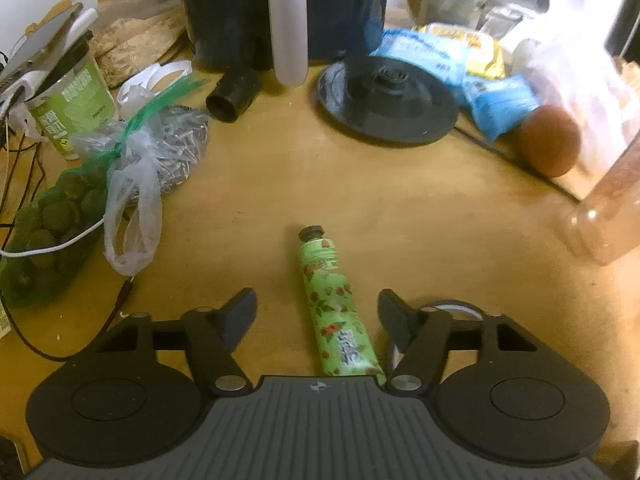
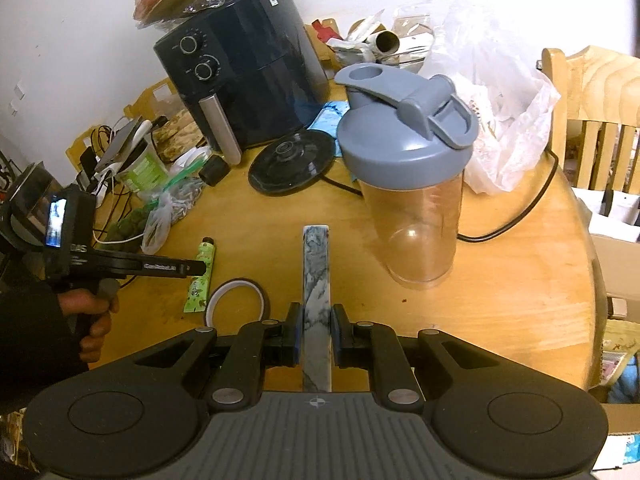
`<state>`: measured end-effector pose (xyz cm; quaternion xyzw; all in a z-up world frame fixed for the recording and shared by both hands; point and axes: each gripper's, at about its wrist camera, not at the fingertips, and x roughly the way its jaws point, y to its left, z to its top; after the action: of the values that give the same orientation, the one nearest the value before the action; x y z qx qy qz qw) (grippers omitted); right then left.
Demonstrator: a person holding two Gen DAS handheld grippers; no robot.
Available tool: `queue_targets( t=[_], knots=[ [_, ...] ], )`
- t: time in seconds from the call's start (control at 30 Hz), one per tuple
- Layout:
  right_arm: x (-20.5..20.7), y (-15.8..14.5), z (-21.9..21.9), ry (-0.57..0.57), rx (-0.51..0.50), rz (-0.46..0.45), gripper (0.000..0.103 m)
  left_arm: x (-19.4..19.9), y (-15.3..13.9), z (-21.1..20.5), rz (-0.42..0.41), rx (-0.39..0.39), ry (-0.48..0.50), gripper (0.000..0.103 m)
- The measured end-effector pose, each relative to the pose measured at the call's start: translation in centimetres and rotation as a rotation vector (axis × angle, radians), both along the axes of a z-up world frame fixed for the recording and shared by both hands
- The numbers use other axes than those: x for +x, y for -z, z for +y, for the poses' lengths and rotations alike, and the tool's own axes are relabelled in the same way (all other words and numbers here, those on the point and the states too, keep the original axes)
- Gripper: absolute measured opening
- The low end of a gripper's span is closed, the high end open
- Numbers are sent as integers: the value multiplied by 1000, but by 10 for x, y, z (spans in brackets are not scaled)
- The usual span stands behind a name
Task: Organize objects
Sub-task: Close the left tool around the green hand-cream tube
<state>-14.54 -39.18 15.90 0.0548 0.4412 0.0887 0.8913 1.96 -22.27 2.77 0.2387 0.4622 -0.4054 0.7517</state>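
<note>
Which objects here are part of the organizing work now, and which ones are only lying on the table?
In hand:
- green tube, lying between the open left gripper fingers
- marbled bar, clamped in the right gripper

Lying about:
- shaker bottle
- air fryer
- tape ring
- black round base

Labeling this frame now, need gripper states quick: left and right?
Left gripper: open, jaws either side of the green tube, not gripping.
Right gripper: closed on the marbled bar.

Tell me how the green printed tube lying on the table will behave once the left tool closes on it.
The green printed squeeze tube looks soft, so it probably dents. Its flattened crimped end should stop rolling. It is likely light.
</note>
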Motion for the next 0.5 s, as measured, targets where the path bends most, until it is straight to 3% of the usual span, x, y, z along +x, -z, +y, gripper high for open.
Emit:
queue_targets(
  t=[0.2,0.33,0.4,0.5],
  knots=[
    [-2,-1,-7,28,1,2,17,5,19,-13,0,45,34,52],
    [-3,-1,-10,43,3,1,17,7,19,-14,9,31,33,45],
    [-4,0,-11,49,4,1,17,8,18,-14,0,30,32,32],
    [-4,0,-11,54,4,0,17,10,17,-12,4,29,28,28]
  ],
)
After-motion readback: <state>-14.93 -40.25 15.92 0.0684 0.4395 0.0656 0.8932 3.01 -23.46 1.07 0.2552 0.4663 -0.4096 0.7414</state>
